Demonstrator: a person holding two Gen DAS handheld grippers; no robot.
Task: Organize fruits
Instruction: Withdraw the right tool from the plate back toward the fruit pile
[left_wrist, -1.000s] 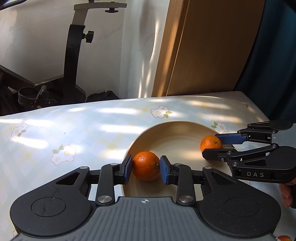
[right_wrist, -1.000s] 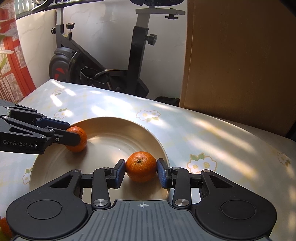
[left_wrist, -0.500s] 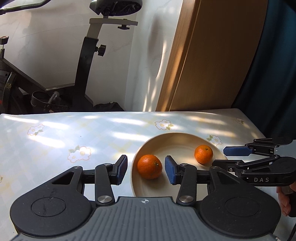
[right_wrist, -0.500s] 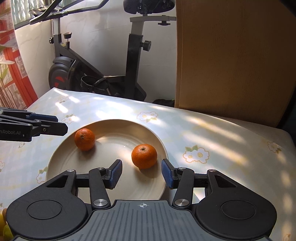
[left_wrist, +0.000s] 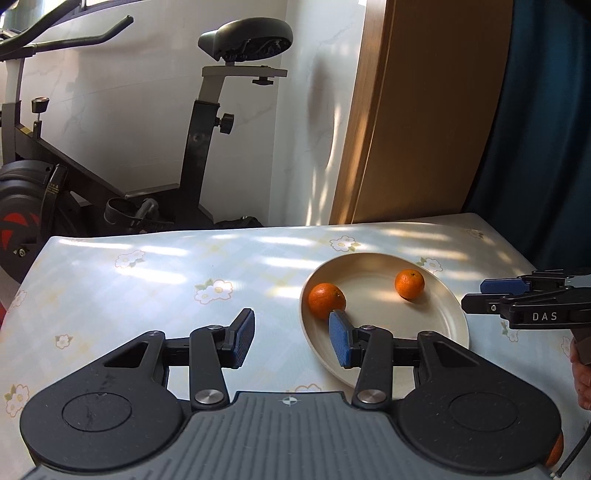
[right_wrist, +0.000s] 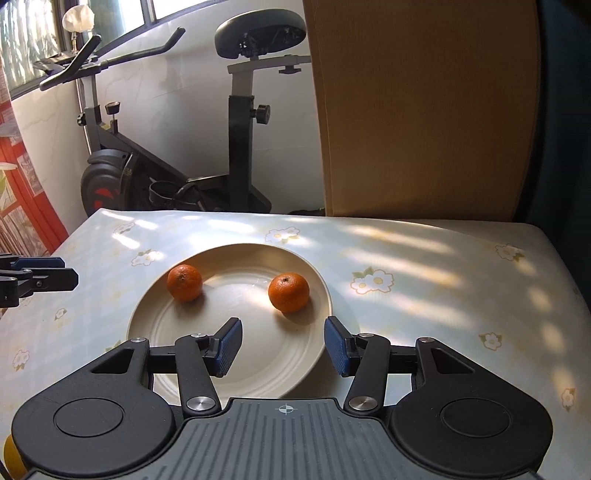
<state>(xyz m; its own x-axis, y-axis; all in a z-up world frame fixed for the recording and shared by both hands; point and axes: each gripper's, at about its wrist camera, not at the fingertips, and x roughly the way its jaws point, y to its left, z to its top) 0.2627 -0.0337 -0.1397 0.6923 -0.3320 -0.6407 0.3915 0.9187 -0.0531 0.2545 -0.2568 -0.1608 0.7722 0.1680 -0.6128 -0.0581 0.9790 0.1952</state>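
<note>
Sunlit floral cloth covered the counter (right_wrist: 424, 266), exercise bike (right_wrist: 236, 122) parked behind. Both tangerines sat loose on the cream plate (right_wrist: 236, 354): left tangerine (right_wrist: 184, 283) near the left rim, right tangerine (right_wrist: 288, 292) toward the right, well apart. A second earlier each was clamped; since then the jaws of the left gripper (left_wrist: 291, 341) and right gripper (right_wrist: 283, 349) had been opening, and both had drawn back, moderately open, holding nothing. Judged: this pair delivered; further fruit, if any, next.
</note>
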